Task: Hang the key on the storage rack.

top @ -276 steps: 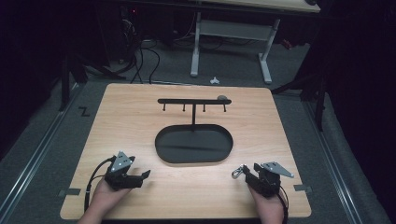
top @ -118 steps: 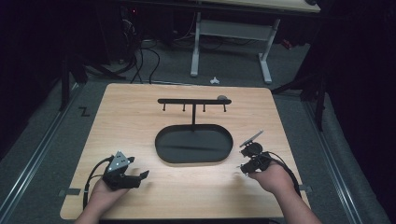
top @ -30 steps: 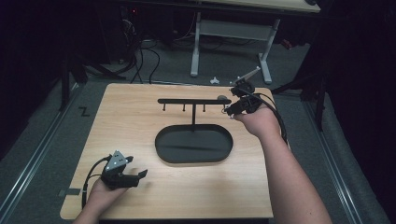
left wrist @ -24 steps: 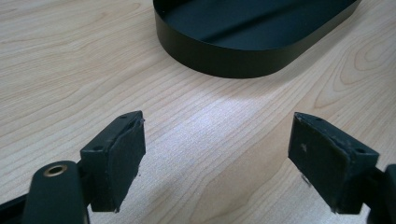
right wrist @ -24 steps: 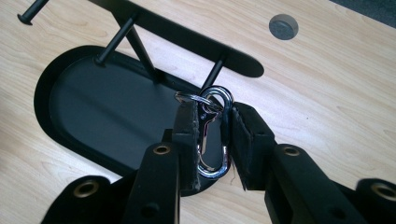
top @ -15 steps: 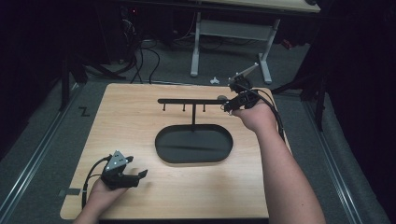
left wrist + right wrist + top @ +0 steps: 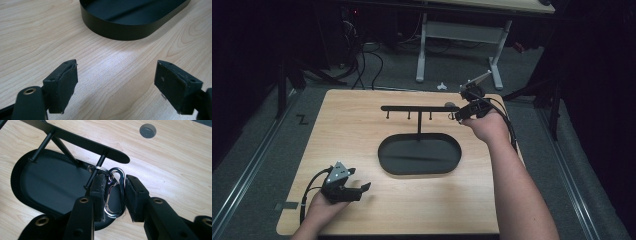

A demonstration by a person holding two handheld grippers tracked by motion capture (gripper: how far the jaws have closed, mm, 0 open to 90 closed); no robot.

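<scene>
A black stand with an oval base (image 7: 419, 155) and a crossbar (image 7: 419, 108) carrying several short pegs stands mid-table. My right gripper (image 7: 458, 116) is at the crossbar's right end, shut on a silver carabiner (image 7: 119, 176). In the right gripper view, the jaws (image 7: 115, 181) pinch the carabiner's sides. Its small key ring (image 7: 96, 167) sits against the end peg (image 7: 98, 162), and I cannot tell whether the ring is over the peg. My left gripper (image 7: 362, 190) rests near the front left of the table, open and holding nothing (image 7: 116, 82), with the base (image 7: 130, 15) ahead of it.
A grey round plug (image 7: 147, 130) is set in the wooden tabletop (image 7: 352, 130) just beyond the crossbar's right end. The table's far edge lies close behind my right gripper. Desk legs and cables (image 7: 362, 60) stand on the floor beyond.
My right gripper travelled from the front right of the table to the crossbar's right end with the carabiner, edging slightly left in the last second. The left gripper stayed put.
</scene>
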